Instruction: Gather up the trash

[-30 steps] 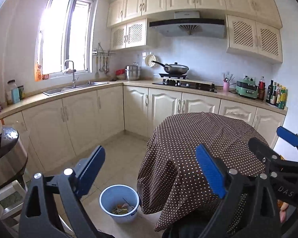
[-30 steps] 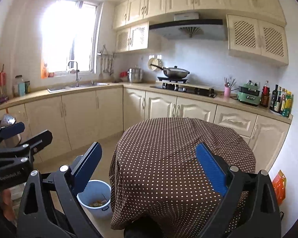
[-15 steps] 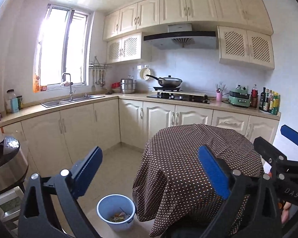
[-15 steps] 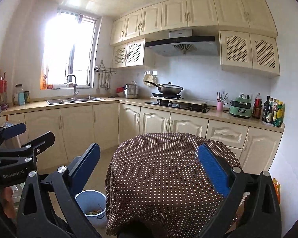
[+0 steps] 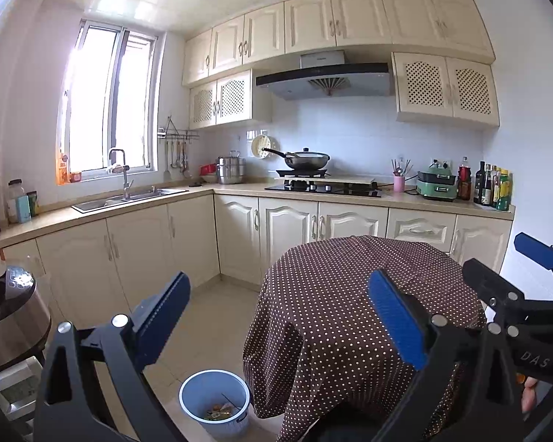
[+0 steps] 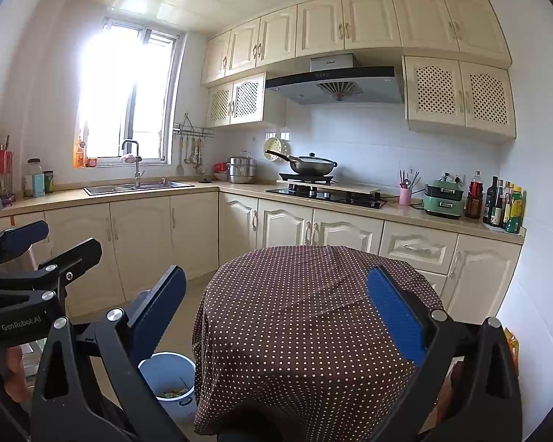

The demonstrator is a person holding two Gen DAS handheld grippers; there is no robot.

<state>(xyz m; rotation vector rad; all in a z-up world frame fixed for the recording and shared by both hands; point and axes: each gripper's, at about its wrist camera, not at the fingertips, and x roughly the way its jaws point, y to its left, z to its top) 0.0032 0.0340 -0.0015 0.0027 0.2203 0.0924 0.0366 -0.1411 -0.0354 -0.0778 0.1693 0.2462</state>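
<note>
A light blue trash bucket with some scraps inside stands on the tiled floor left of a round table with a brown polka-dot cloth. It also shows in the right wrist view, partly behind a finger. My left gripper is open and empty, held above the floor and the table's near edge. My right gripper is open and empty, over the table's near side. No loose trash shows on the tablecloth.
Cream cabinets and a countertop run along the back and left walls, with a sink, a stove with a wok and bottles. A steel cooker stands at the left.
Both grippers have risen and tilted up, so the table and bucket sit lower in view. Both stay open and empty.
</note>
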